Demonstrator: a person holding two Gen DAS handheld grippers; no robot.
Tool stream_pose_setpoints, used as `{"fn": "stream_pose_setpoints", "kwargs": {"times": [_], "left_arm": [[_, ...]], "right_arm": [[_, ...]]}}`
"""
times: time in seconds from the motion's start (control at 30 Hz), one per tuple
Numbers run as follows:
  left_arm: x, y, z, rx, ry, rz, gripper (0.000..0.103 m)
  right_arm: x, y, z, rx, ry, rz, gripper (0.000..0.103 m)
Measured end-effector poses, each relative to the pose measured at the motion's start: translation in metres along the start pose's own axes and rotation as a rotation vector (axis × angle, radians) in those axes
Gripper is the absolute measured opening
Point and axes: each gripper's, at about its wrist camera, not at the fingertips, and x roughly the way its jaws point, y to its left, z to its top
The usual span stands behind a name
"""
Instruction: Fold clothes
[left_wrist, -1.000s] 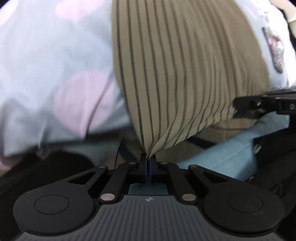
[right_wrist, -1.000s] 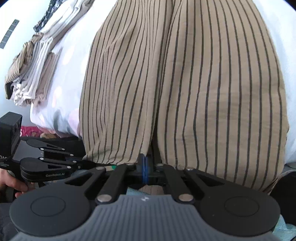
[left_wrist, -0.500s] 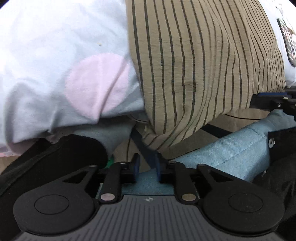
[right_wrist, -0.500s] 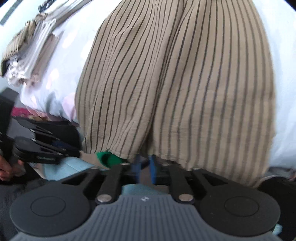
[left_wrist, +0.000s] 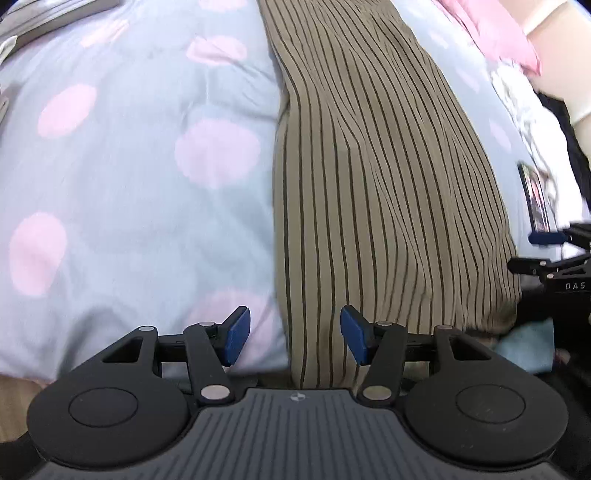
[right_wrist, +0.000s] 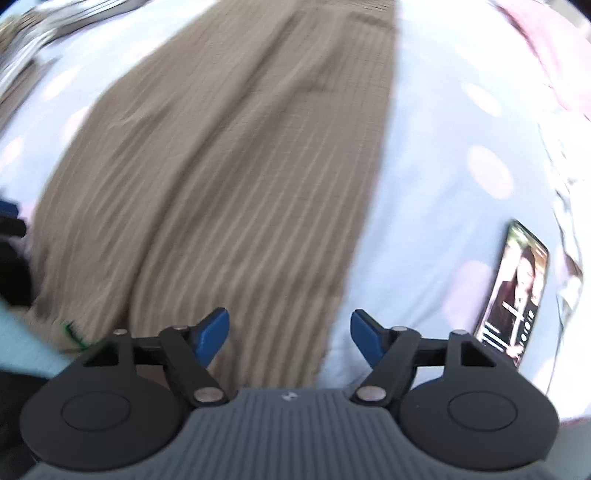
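Observation:
A tan garment with dark stripes (left_wrist: 376, 177) lies spread lengthwise on a pale blue bedcover with pink dots (left_wrist: 129, 166). My left gripper (left_wrist: 294, 338) is open above the garment's near left edge, nothing between its blue pads. In the right wrist view the same striped garment (right_wrist: 221, 177) is blurred by motion. My right gripper (right_wrist: 290, 336) is open over the garment's near right edge, holding nothing. The right gripper's black body (left_wrist: 554, 266) shows at the right edge of the left wrist view.
A phone (right_wrist: 513, 291) with a lit screen lies on the bedcover right of the garment. Folded clothes (right_wrist: 22, 55) sit at the far left. A pink pillow (left_wrist: 495, 33) lies at the far right. Light blue cloth (right_wrist: 26, 350) shows at the near left.
Both grippers were shut on the garment's near edge a second ago; they have opened, let it go, and risen, so the garment now lies flat on the bed.

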Motion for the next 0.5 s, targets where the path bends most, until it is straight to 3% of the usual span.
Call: {"fn": "stream_pose_setpoints", "kwargs": {"times": [0.13, 0.37, 0.5], "left_arm": [[0.0, 0.012, -0.014, -0.022, 0.019, 0.001, 0.052], [0.001, -0.009, -0.015, 0.065, 0.032, 0.049, 0.06], [0.0, -0.02, -0.02, 0.135, 0.018, 0.088, 0.056]], "right_arm": [[0.016, -0.008, -0.003, 0.044, 0.037, 0.005, 0.075], [0.04, -0.016, -0.009, 0.11, 0.084, 0.02, 0.076], [0.039, -0.011, -0.01, 0.083, 0.068, 0.019, 0.063]]}}
